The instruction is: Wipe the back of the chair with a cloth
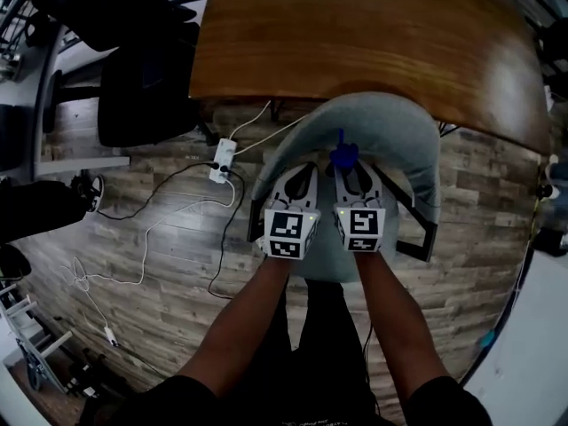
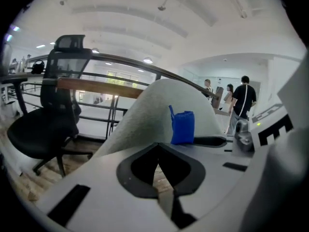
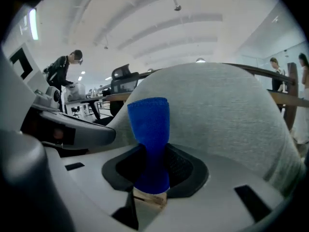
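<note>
A grey fabric chair [image 1: 404,136] stands pushed under a wooden table [image 1: 355,34], its curved back [image 3: 231,110] right in front of both grippers. My right gripper [image 1: 349,169] is shut on a folded blue cloth [image 3: 150,139] that sticks up between its jaws, close to the chair back. The same blue cloth [image 1: 343,155] shows in the head view against the inner side of the back. My left gripper [image 1: 300,177] hangs beside it to the left, jaws shut with nothing in them. From the left gripper view the cloth [image 2: 182,127] is seen before the grey back [image 2: 154,110].
A black office chair [image 1: 142,87] stands at the left of the table. A white power strip [image 1: 222,160] and loose cables [image 1: 151,238] lie on the wood floor to the left. Several people [image 2: 244,100] stand far off. A railing [image 2: 125,64] runs behind.
</note>
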{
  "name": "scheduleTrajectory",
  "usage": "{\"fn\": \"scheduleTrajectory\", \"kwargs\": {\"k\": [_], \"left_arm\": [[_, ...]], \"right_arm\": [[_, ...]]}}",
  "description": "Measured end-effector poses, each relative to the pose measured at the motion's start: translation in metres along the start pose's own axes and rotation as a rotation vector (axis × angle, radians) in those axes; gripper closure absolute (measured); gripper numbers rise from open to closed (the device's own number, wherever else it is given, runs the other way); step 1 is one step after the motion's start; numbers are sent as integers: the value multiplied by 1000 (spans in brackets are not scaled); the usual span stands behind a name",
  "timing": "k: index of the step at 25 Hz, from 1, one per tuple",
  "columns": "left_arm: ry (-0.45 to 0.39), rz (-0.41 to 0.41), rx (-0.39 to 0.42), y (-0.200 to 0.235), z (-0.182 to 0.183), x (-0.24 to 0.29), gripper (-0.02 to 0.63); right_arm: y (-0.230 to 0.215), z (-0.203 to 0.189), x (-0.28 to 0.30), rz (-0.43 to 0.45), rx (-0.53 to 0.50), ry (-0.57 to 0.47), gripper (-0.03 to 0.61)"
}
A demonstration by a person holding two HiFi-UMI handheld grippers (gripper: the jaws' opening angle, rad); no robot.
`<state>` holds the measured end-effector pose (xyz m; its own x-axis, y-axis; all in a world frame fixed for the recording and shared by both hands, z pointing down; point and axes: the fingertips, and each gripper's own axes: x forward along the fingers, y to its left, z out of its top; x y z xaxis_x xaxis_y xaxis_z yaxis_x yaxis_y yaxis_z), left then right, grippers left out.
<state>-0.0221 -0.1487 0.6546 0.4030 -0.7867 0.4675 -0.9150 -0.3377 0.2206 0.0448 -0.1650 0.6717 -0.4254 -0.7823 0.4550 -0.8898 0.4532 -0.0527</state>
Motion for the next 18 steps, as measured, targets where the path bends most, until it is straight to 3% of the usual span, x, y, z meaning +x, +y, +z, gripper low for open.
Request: {"fn": "scheduleTrajectory", "kwargs": {"k": [6, 11, 18], "left_arm": [[-9, 137, -65, 38, -21, -28, 611], [-33, 200, -114, 60, -21, -44, 611], [-33, 219, -126, 62, -37, -45, 611]], "right_arm": [[58, -6, 23, 181, -35, 13, 454], [93, -11, 35, 283, -118, 31, 454], [107, -13, 49, 320, -157, 35, 454]]}}
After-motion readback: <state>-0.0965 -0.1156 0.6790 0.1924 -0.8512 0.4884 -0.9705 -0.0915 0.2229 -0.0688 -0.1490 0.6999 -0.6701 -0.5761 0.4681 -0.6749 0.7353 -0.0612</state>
